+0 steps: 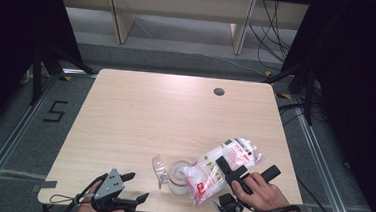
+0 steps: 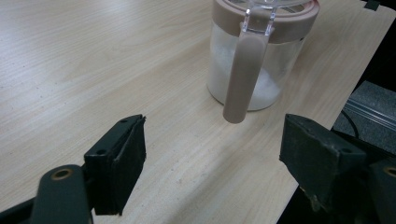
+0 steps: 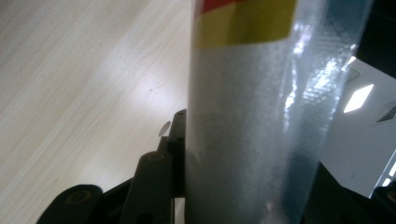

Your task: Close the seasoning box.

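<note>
Between right gripper (image 1: 241,174) fingers: bag (image 1: 221,168), tilted over jar (image 1: 178,175).

Both hands at the frame's bottom edge.
Left gripper (image 1: 136,187) at lower left, jaws spread wide; right gripper (image 1: 248,170) at lower right, jaws clamped.
</note>
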The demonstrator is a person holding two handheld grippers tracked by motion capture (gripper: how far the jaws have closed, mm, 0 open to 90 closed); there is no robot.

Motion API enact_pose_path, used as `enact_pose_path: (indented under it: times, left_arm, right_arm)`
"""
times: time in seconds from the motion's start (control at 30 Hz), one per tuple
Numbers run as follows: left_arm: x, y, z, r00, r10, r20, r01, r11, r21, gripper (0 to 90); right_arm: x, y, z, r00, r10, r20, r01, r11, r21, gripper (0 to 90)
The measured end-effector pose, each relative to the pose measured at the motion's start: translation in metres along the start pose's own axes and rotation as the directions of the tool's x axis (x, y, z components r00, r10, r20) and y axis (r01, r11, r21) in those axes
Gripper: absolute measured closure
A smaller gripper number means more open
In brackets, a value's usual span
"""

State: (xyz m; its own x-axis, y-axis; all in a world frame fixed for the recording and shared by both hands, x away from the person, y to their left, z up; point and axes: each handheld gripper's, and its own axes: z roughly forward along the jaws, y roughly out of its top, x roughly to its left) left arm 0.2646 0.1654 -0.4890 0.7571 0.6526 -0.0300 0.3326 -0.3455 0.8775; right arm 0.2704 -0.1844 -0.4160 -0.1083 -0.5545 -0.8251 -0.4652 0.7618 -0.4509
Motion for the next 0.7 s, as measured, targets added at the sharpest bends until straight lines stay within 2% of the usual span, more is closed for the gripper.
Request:
enact_pose_path:
  times: [0.07, 0.17, 0.2, 0.27, 0.3, 0.37, 0.43, 0.47, 0.5, 0.53, 0.57, 0.63, 0.67, 0.7]
  left_arm:
    - [-0.0001, -0.0001, 0.0003, 1.0, -0.001, -0.001, 0.001, 1.0, -0.005, 22.1]
    - [-0.0003, -0.0001, 0.0002, 1.0, -0.003, -0.001, 0.003, 1.0, -0.007, 22.1]
    - [-0.002, -0.0006, 0.0002, 0.9994, -0.035, -0.002, 0.035, 0.9994, -0.006, 22.1]
    - [-0.0013, 0.0001, -0.0011, 0.9998, -0.018, -0.009, 0.018, 0.9998, 0.004, 22.1]
    - [0.0002, 0.0005, -0.0014, 1.0, 0.005, -0.009, -0.005, 1.0, 0.005, 22.1]
    - [0.0, 0.0005, -0.0012, 1.0, 0.003, -0.008, -0.003, 1.0, 0.005, 22.0]
    - [-0.0021, 0.0, -0.0006, 0.9996, -0.028, -0.009, 0.028, 0.9996, -0.003, 22.1]
    - [-0.0002, 0.0005, -0.0011, 1.0, 0.002, -0.009, -0.002, 1.0, 0.002, 22.0]
    - [-0.0009, 0.0004, -0.0006, 0.9999, -0.008, -0.008, 0.008, 1.0, -0.003, 22.1]
    - [-0.0001, 0.0005, -0.0012, 1.0, 0.003, -0.009, -0.003, 1.0, 0.005, 22.1]
    - [-0.002, -0.0006, 0.0002, 0.9994, -0.033, -0.002, 0.033, 0.9994, -0.007, 22.1]
    - [-0.0012, -0.0004, 0.0, 0.9998, -0.02, -0.001, 0.02, 0.9998, 0.001, 22.1]
    - [0.0002, 0.0002, -0.0001, 1.0, 0.004, -0.001, -0.004, 1.0, 0.003, 22.1]
    - [0.0002, 0.0001, 0.0001, 1.0, 0.004, -0.002, -0.004, 1.0, 0.0, 22.0]
  right_arm:
    - [0.0009, 0.0, 0.0004, 0.9999, 0.016, 0.004, -0.016, 1.0, -0.006, 67.1]
    - [0.001, 0.0001, 0.0004, 0.9999, 0.013, 0.001, -0.013, 1.0, -0.008, 67.4]
    - [0.0011, 0.0002, 0.0004, 0.9999, 0.013, 0.003, -0.013, 1.0, -0.009, 67.4]
    - [0.001, 0.0002, 0.0006, 0.9999, 0.012, 0.003, -0.012, 1.0, -0.01, 67.6]
    - [0.001, 0.0002, 0.0006, 0.9999, 0.011, 0.003, -0.011, 1.0, -0.01, 67.6]
    - [0.0002, -0.0005, 0.0, 1.0, 0.0, -0.002, 0.0, 1.0, -0.003, 67.8]
    - [0.0, -0.0013, 0.0001, 1.0, -0.003, -0.002, 0.003, 1.0, -0.003, 67.9]
    - [0.0001, -0.0016, -0.0004, 1.0, -0.003, 0.001, 0.003, 1.0, -0.003, 68.0]
    - [0.0001, -0.0017, -0.0005, 1.0, -0.004, 0.001, 0.004, 1.0, -0.002, 68.1]
    - [0.0, -0.0017, -0.0006, 1.0, -0.004, 0.001, 0.004, 1.0, -0.002, 68.1]
    - [0.0002, -0.0016, -0.0005, 1.0, -0.001, 0.001, 0.001, 1.0, -0.003, 68.2]
    - [0.0, -0.0016, -0.0006, 1.0, -0.004, -0.001, 0.004, 1.0, -0.004, 68.3]
    - [0.0002, -0.0015, -0.0004, 1.0, -0.004, 0.0, 0.004, 1.0, -0.005, 68.4]
    - [0.0002, -0.0013, -0.0002, 1.0, -0.005, -0.002, 0.005, 1.0, -0.004, 68.4]
